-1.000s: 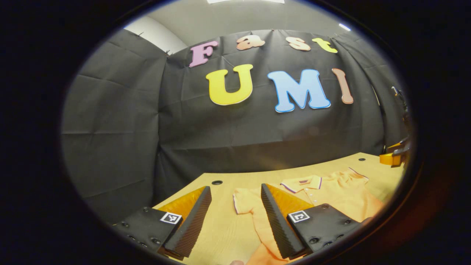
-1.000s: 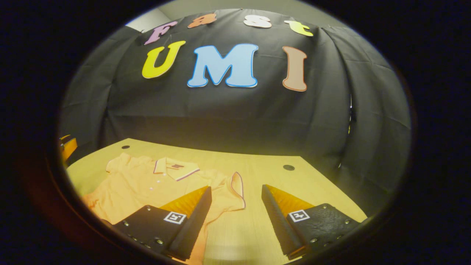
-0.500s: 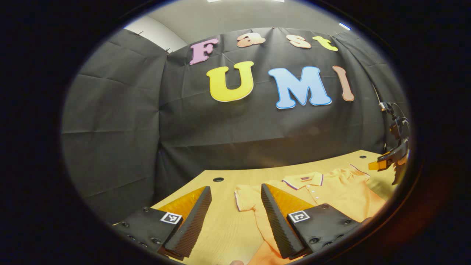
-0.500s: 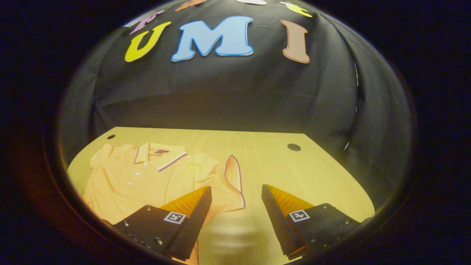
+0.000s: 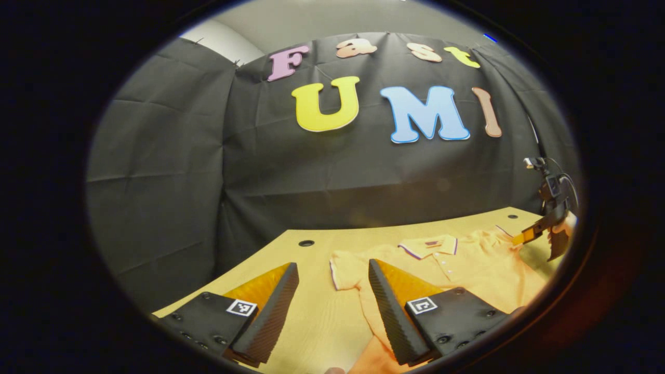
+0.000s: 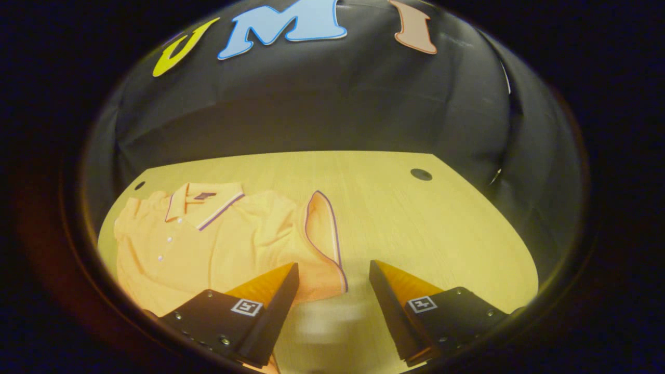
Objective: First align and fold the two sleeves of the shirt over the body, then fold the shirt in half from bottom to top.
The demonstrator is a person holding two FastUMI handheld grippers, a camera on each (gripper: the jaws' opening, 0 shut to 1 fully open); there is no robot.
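Note:
An orange polo shirt with a purple-trimmed collar lies flat, front up, on the wooden table. Its nearer sleeve spreads out just ahead of my right gripper, which hovers open with the cuff's end between its fingertips' line. In the left gripper view the shirt lies to the right. Its other sleeve sits just ahead of my open left gripper, partly behind one finger. The right gripper shows far off, above the shirt's far sleeve.
Round holes mark the tabletop near its back corners. The black cloth wall stands close behind the table. Bare wood stretches to the right of the shirt.
The right gripper has tipped down and come closer to the sleeve, so the shirt looks larger. In the left gripper view the right gripper has sunk towards the shirt; the left gripper has barely moved.

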